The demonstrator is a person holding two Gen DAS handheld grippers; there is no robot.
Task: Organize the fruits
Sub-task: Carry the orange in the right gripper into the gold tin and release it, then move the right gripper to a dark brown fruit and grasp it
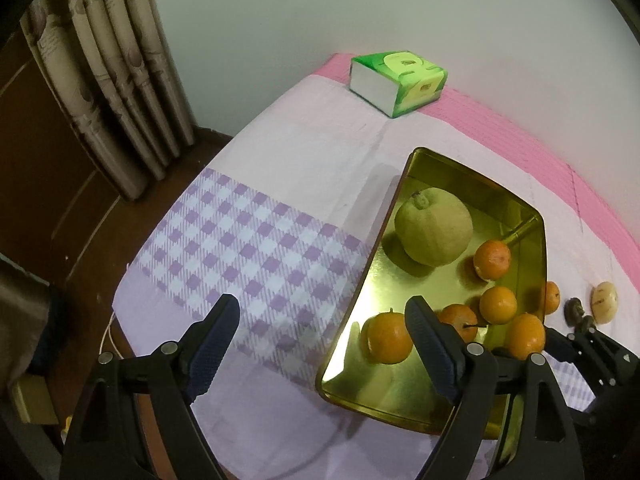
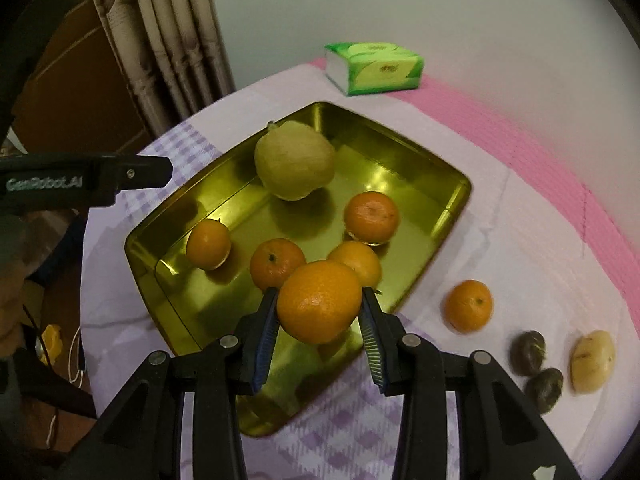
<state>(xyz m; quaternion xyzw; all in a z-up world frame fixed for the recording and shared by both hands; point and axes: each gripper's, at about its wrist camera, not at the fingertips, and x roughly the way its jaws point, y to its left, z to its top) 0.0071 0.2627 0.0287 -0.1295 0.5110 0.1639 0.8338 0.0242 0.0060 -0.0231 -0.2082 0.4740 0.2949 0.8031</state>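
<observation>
A gold metal tray (image 2: 460, 184) on the cloth holds a big yellow-green fruit (image 2: 294, 160) and several oranges, among them one (image 2: 208, 244) near its left wall. My right gripper (image 2: 319, 293) is shut on another orange (image 2: 320, 300), which hangs above the tray's near edge. One more orange (image 2: 468, 304) lies on the cloth to the right of the tray. In the left wrist view my left gripper (image 1: 322, 306) stands open and holds nothing. Its right finger is over the tray (image 1: 404, 184) and its left finger over the checked cloth. The held orange (image 1: 526, 336) shows at the tray's right side.
A green tissue box (image 2: 374, 66) stands at the table's far edge by the wall. Two dark round fruits (image 2: 528, 352) and a pale yellow one (image 2: 592, 360) lie on the cloth at the right. Curtains (image 1: 120, 80) hang at the far left, and the table drops off to the floor there.
</observation>
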